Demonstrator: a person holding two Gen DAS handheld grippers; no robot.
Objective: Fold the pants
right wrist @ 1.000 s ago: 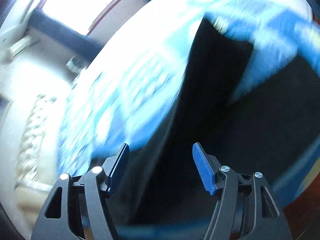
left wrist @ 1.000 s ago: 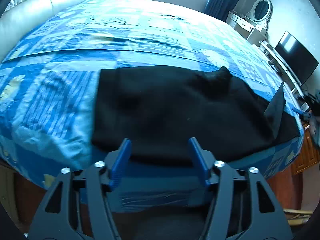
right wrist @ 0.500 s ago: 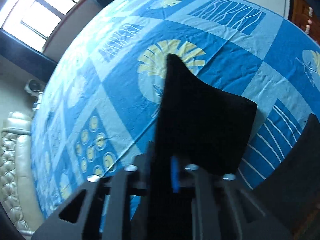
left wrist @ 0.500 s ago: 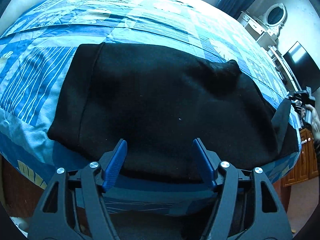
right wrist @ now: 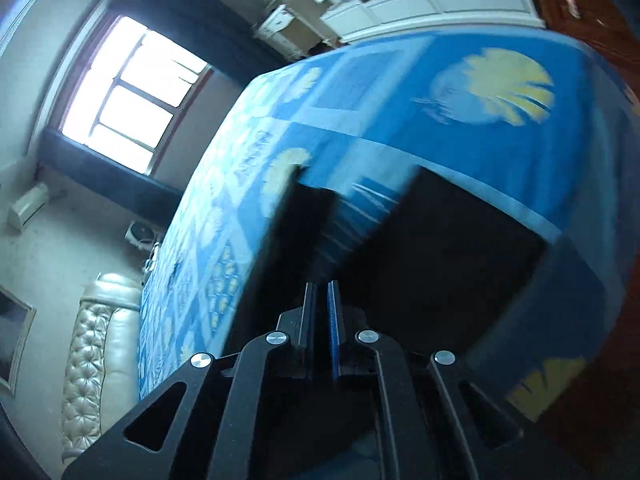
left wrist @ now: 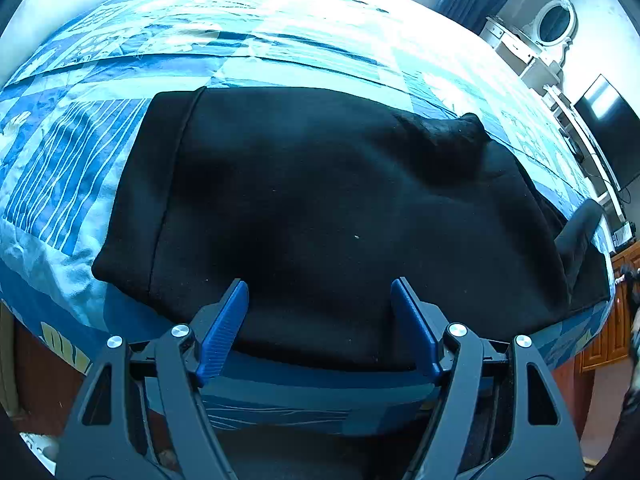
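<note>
While the left gripper [left wrist: 318, 300] hangs over the near edge of the bed, its jaws are spread wide and opening further, blue pads apart, nothing pinched between them. Black pants [left wrist: 320, 216] sit right ahead at 12 o'clock, the near hem showing in the gap between the fingertips, but the pads aren't pressing on the fabric as far as I can see. From there the pants spread out across the blue patterned bedspread [left wrist: 260, 44]: a seamed band runs along the 9 to 10 o'clock side, a small peak of cloth bumps up around 1 o'clock, and out at 3 o'clock one corner of the fabric stands up off the bed. A white dresser with an oval mirror [left wrist: 554, 24] is up at 1 to 2 o'clock and a dark TV [left wrist: 608, 128] at 2.

Right gripper [right wrist: 322, 300] is a different story, it's clamped fully shut, the two fingers squeezed together with only a sliver between them. Dark cloth of the pants [right wrist: 440, 248] runs from the closed tips up toward 12 and out to 2 o'clock, so it looks like it's got hold of a bit of the fabric, though the view is blurry and the exact pinch point is hard to make out. Beyond is the bedspread, a padded cream headboard [right wrist: 92, 360] at 8 o'clock and a bright window [right wrist: 128, 92] at 10 to 11.
</note>
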